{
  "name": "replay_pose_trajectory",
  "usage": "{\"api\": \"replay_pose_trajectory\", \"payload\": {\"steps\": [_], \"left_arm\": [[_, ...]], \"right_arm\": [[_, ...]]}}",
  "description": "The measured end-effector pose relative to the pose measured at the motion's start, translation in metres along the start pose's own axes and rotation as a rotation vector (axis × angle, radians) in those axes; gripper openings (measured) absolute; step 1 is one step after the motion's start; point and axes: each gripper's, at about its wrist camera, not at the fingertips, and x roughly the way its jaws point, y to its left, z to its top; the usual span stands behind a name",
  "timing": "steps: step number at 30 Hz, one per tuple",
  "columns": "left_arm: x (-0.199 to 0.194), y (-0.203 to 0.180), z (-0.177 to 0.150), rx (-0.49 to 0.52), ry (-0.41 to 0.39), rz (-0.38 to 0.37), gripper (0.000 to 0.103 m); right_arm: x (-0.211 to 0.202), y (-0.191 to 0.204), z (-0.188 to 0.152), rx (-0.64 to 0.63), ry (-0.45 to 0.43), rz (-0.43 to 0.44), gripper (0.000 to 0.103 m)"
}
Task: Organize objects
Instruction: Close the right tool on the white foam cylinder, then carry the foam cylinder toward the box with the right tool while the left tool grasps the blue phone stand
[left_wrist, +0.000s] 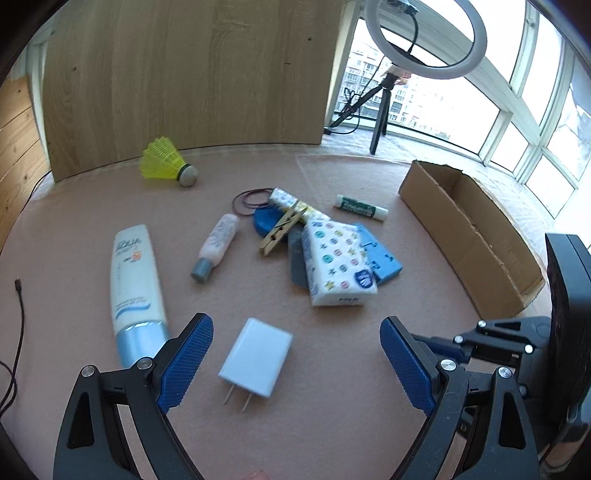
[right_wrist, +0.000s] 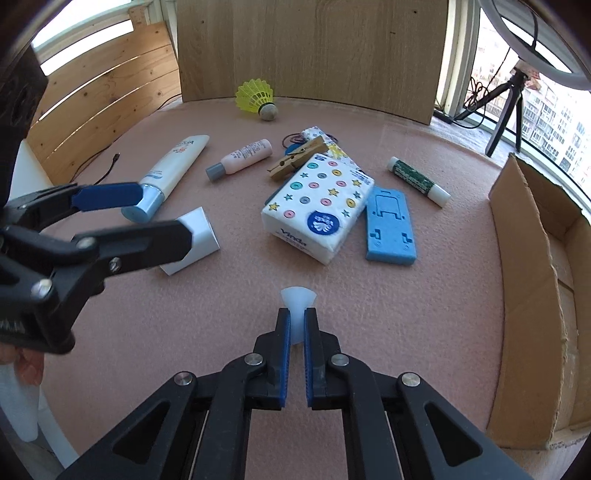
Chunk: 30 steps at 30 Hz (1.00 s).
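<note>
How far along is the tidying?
Barely started: the cardboard box looks empty where visible. The right hand-held gripper is shut on a small white piece. The left hand-held gripper is open above the charger. Everything else lies on the table.

Pink felt-like table surface (left_wrist: 332, 387). Upright light-oak panel (left_wrist: 192, 74) at its far edge. Slatted pine boards (right_wrist: 99, 96) to the left. White-framed windows (left_wrist: 532, 122) to the right, bright daylight, apartment blocks outside. Ring light (left_wrist: 424, 33) on black tripod (left_wrist: 376, 107).
</note>
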Motion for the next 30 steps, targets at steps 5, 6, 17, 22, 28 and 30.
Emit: {"api": "replay_pose_trajectory", "payload": {"steps": [5,6,17,22,28,30], "left_arm": [[0.020,-0.048,0.016,0.053,0.017,-0.097,0.094],[0.027,-0.058,0.017,0.060,0.026,-0.117,0.094],[0.075,-0.100,0.017,0.096,0.069,-0.095,0.094],[0.080,-0.051,0.024,0.004,0.074,0.031,0.094],[0.079,0.019,0.031,-0.130,0.061,0.126,0.094],[0.078,0.024,0.029,-0.127,0.070,0.123,0.094]], "right_arm": [[-0.015,-0.026,-0.022,0.047,0.004,-0.030,0.006],[-0.018,-0.032,-0.027,0.057,0.005,-0.034,0.006],[-0.033,-0.058,-0.056,0.080,0.010,-0.014,0.006],[-0.031,-0.058,-0.055,0.078,0.012,-0.013,0.006],[-0.028,-0.056,-0.052,0.075,0.010,-0.021,0.006],[-0.027,-0.055,-0.051,0.075,0.009,-0.023,0.006]]}}
